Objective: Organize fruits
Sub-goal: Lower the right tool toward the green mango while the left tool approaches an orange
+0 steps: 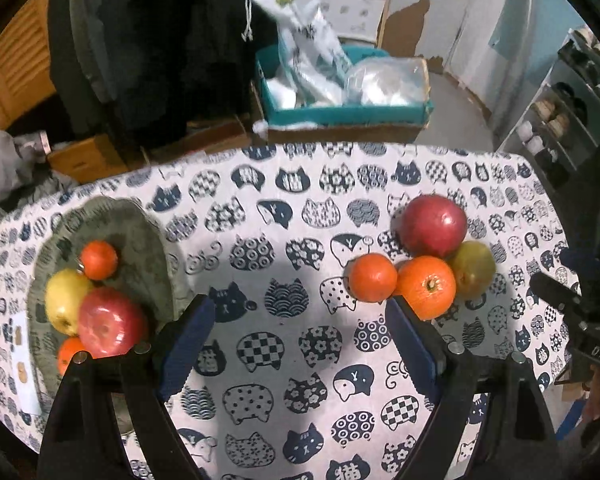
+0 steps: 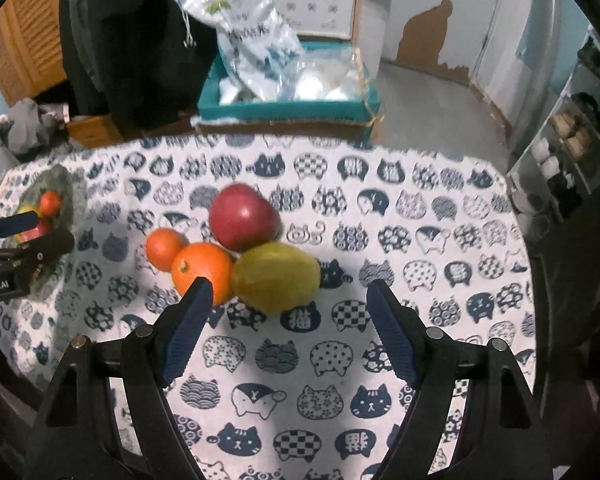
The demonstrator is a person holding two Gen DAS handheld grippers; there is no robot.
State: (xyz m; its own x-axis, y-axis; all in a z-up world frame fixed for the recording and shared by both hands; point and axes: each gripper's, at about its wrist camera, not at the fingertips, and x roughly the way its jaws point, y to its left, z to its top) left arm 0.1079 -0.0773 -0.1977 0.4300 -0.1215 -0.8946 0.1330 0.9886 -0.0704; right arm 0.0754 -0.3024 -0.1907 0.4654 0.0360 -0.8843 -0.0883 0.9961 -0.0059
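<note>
A grey-green plate [image 1: 140, 236] at the table's left holds a red apple [image 1: 109, 322], a yellow apple [image 1: 64, 300] and two small oranges [image 1: 98, 259]. On the cat-print cloth lie a red apple [image 1: 434, 226], a small orange [image 1: 372, 277], a larger orange [image 1: 427, 286] and a green pear [image 1: 473, 267]. My left gripper [image 1: 300, 316] is open and empty between plate and pile. My right gripper [image 2: 290, 300] is open and empty, just in front of the pear [image 2: 276, 276] and larger orange [image 2: 202, 270]; the red apple [image 2: 244, 216] and small orange [image 2: 165, 249] lie behind.
A teal box [image 1: 340, 114] with plastic bags stands beyond the table's far edge. A shelf rack [image 1: 560, 120] is at the right, dark clothing and a wooden cabinet at the left. The plate [image 2: 70, 196] and the left gripper show at the right view's left edge.
</note>
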